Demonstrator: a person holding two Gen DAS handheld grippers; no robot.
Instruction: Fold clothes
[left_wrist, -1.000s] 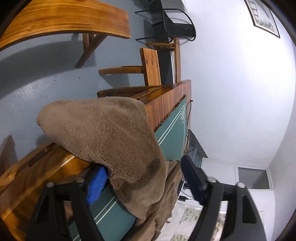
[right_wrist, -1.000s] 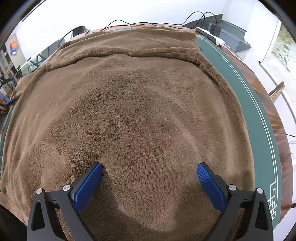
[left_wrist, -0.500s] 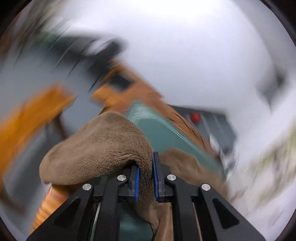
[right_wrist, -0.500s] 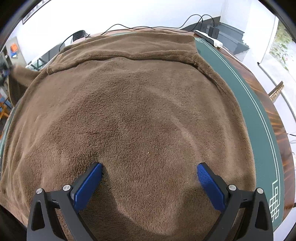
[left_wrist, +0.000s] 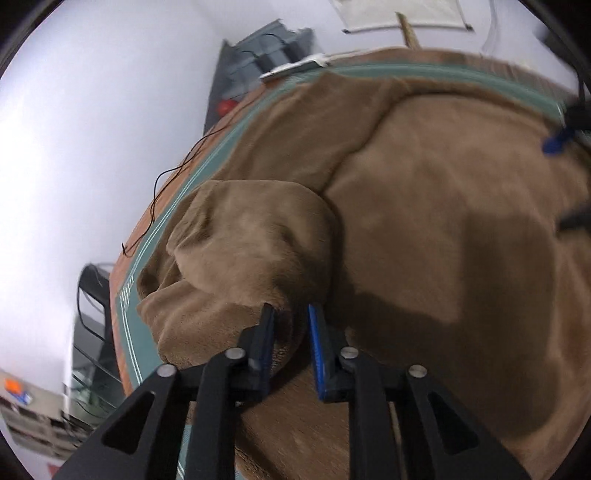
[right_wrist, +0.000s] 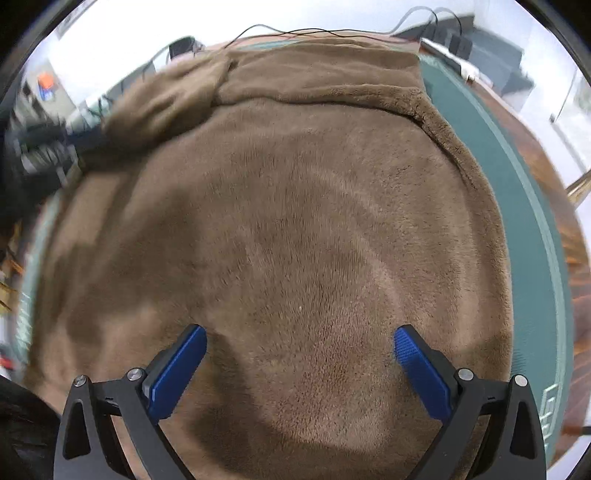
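The brown fleece garment (right_wrist: 303, 236) lies spread face-flat over the green table mat (right_wrist: 524, 206), filling nearly everything ahead of the right gripper (right_wrist: 300, 354). That gripper's blue pads stand wide apart, pressing lightly on the fleece with nothing pinched between them; judging by its place, it is pinning the body down.

The left gripper (left_wrist: 290, 339) has a sleeve (left_wrist: 251, 251) bunched just ahead of its fingertips, laid in over the side of the body. Its jaws are opening, with a fold of sleeve fabric in the narrow gap between them, and the pads no longer seem to clamp it.

Progress, as I judge it: early. One sleeve is folded inward and is being let go; the far end shows a band of fabric already turned over. The other sleeve and the folds of the body remain to be done.

A second ago the left gripper was open at the table's edge, with the sleeve hanging off over the wooden rim. Half a second ago it was clamped on the sleeve, swinging. Now the sleeve rests on the garment. The right gripper has barely shifted.
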